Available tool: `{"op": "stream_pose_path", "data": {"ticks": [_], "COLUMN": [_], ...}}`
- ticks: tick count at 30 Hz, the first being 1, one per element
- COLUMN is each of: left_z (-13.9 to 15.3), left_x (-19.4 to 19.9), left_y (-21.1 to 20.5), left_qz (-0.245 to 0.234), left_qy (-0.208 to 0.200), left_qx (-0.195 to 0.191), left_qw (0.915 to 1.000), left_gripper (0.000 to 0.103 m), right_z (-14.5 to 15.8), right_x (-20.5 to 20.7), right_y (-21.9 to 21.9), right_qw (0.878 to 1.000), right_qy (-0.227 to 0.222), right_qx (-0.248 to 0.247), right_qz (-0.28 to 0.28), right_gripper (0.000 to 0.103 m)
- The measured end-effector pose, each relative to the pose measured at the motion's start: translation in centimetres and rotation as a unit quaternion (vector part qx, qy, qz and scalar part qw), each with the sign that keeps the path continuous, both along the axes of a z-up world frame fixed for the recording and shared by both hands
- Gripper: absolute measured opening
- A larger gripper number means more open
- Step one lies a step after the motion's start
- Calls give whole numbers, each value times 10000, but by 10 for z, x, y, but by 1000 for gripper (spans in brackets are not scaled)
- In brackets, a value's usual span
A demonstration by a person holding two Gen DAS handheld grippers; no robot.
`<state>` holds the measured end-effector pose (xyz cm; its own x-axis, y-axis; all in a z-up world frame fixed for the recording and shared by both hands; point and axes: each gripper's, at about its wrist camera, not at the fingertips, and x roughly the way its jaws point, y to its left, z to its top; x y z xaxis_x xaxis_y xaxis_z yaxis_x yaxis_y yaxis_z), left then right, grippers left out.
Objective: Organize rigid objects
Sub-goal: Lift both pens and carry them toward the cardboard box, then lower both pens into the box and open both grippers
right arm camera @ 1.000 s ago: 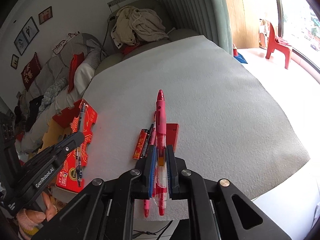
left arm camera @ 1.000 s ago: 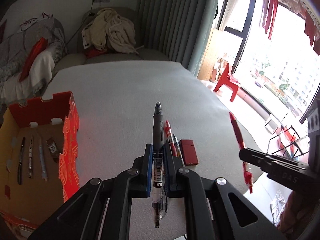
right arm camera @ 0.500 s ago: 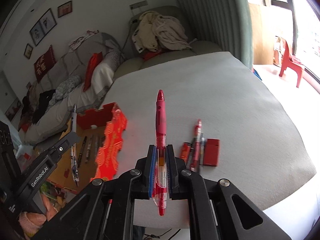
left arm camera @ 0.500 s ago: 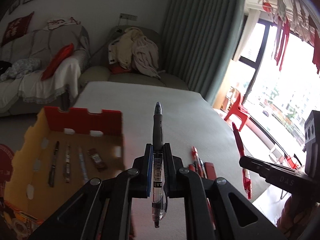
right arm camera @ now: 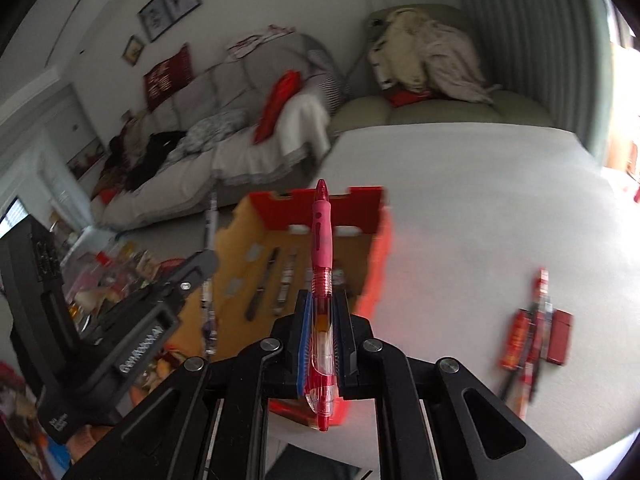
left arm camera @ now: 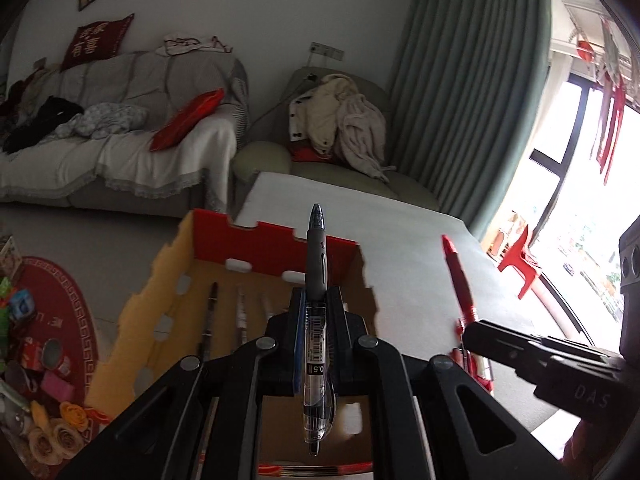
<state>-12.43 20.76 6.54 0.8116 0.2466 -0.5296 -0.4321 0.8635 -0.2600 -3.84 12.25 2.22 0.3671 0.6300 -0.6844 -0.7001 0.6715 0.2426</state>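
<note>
Both tongs are clenched: left gripper point(left arm camera: 316, 320) grasping a black pen point(left arm camera: 315, 300), right gripper point(right arm camera: 322, 320) a red pen point(right arm camera: 322, 280), above the cardboard box point(left arm camera: 272, 242). About 3 pens point(right arm camera: 262, 288) lie inside; several items point(right arm camera: 536, 332) wait on the table point(right arm camera: 460, 208).

hand-held gripper point(left arm camera: 316, 312) | blk frame | silver screws | blue pads | "DAS" mark
</note>
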Motion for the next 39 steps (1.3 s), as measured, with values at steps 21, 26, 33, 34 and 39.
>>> {"op": "stream_pose_path", "data": {"ticks": [21,26,33,34,39], "left_z": [-11,-11,-11,-12,-16], "left_x": [-2,-2,-2,-2,-2], "left_y": [20,21,20,21,22], "left_qz": [62,56,55,51,51], "left_qy": [100,103,111,120,137], "left_qx": [-70,-76,-77,-79,-87], "left_qw": [9999,9999,9999,9999,9999], "left_gripper": [11,11,11,11,11], "right_z": [-16,-16,-17,-17,-19], "right_x": [-5,-6,-6,-7,-6], "right_y": [47,48,48,49,51], "right_qw": [9989,9988,9987,9987,9986], "right_qy": [212,223,256,264,286], "right_qx": [-98,-111,-118,-127,-133], "right_qz": [407,417,420,421,424], "right_gripper": [11,11,11,11,11]}}
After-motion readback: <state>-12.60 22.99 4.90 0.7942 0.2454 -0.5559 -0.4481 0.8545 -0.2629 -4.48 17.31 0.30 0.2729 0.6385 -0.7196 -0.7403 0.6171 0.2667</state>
